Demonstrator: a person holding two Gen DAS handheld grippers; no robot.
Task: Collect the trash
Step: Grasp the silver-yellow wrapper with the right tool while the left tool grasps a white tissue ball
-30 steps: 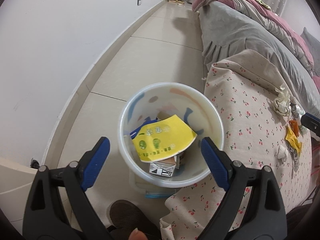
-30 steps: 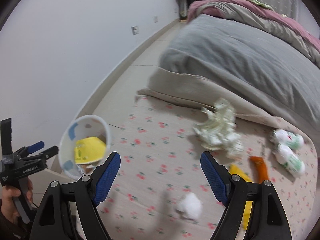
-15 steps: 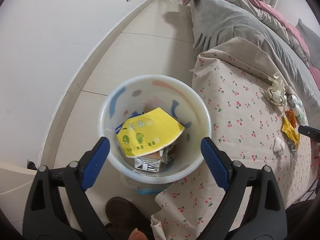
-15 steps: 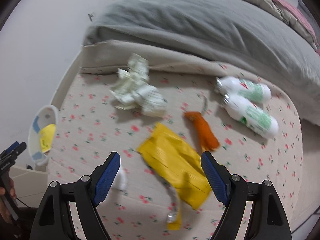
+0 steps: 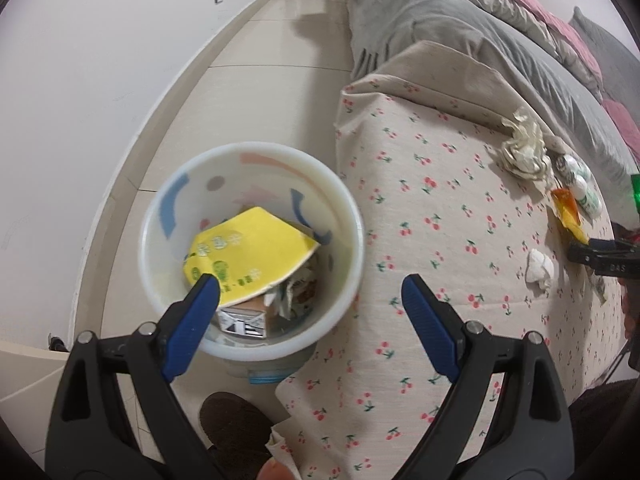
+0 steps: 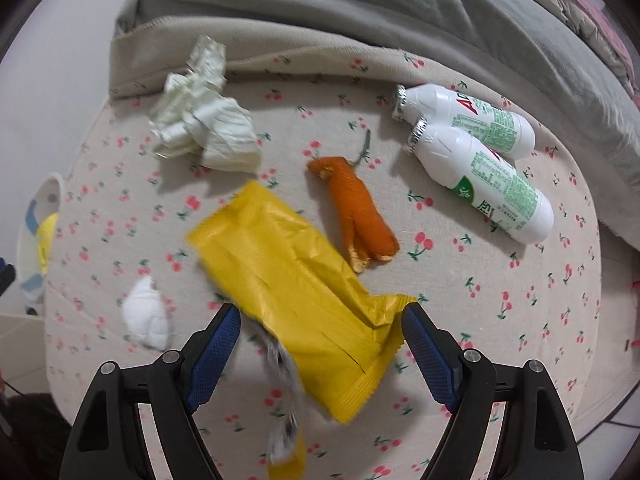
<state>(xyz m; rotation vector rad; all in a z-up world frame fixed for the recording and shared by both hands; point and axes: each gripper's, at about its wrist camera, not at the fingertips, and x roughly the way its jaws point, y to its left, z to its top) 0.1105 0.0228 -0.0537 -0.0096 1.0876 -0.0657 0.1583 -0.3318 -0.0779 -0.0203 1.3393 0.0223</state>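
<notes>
A white bin (image 5: 256, 148) stands on the floor beside the bed, holding a yellow paper (image 5: 248, 256) and a carton. My left gripper (image 5: 310, 292) hangs open over its right rim, holding nothing. Trash lies on the cherry-print sheet (image 6: 500, 280). There is a yellow wrapper (image 6: 288, 272), an orange wrapper (image 6: 356, 204), two white bottles (image 6: 488, 176), a crumpled paper (image 6: 204, 120) and a white tissue ball (image 6: 146, 314). My right gripper (image 6: 320, 320) points down, open. The yellow wrapper's near end lies between its fingers, untouched by the pads.
A grey blanket (image 6: 360, 8) covers the far side of the bed. The white wall (image 5: 100, 80) and a strip of tiled floor (image 5: 260, 80) run left of the bin. A dark slipper (image 5: 236, 420) sits below the bin. A torn silver scrap (image 6: 284, 364) lies under the yellow wrapper.
My right gripper tipped downward and came in over the bed, so the yellow wrapper now sits between its fingers. My left gripper shifted right, off the bin's centre toward the bed.
</notes>
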